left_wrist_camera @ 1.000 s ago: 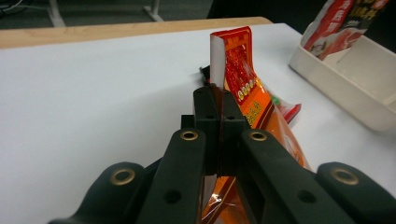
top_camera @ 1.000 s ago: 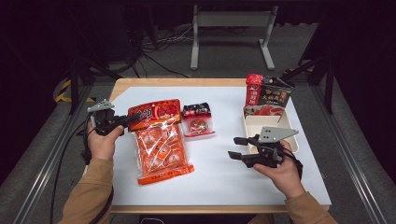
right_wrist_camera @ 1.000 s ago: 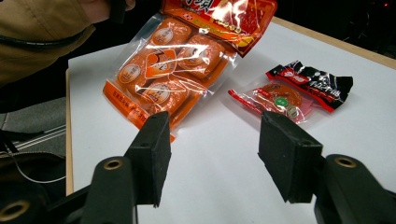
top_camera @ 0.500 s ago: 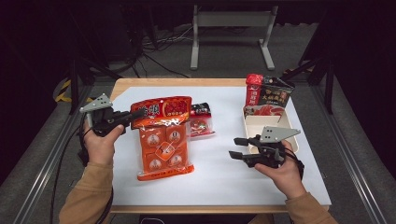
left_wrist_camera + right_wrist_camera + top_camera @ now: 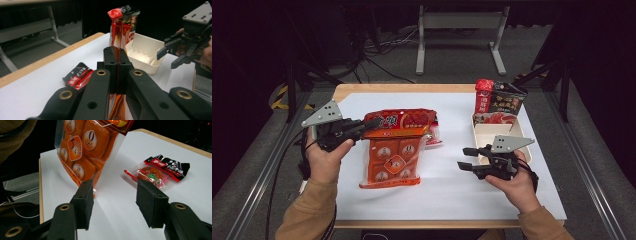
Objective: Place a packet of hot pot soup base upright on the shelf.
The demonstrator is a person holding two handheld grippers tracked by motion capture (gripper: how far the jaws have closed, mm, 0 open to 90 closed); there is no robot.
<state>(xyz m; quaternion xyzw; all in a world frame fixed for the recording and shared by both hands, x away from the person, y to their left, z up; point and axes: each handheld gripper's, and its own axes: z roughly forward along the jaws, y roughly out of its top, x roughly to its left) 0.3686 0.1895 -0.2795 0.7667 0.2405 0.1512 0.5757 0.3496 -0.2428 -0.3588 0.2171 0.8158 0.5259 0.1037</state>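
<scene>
At the left of the white-topped wooden desk (image 5: 447, 200), the left hand-held gripper (image 5: 371, 123) is clamping its two black jaws tight on the top edge of a large orange plastic bag of individually wrapped snacks (image 5: 393, 152). In the left gripper view the jaws are pressing together on the bag's thin sealed edge (image 5: 117, 75), with no gap between them. The bag is hanging from that grip, its bottom edge sitting low over the desk in front of the person's left hand (image 5: 326, 161); whether it is touching the surface cannot be told.

Just right of the bag, a small red-and-black snack packet (image 5: 435, 134) is lying flat on the desk, partly hidden behind the bag in the high view and showing plainly in the right gripper view (image 5: 160, 171).

Further right, the right hand-held gripper (image 5: 466, 159) is hovering with its jaws standing apart and nothing between the pads (image 5: 86, 202); it is pointing toward the hanging bag (image 5: 85, 150).

Just behind that gripper, a cream-coloured rectangular plastic tray (image 5: 497, 134) is sitting near the desk's right edge, and a tall red-and-black snack pouch (image 5: 501, 99) is standing upright at the tray's far end.
</scene>
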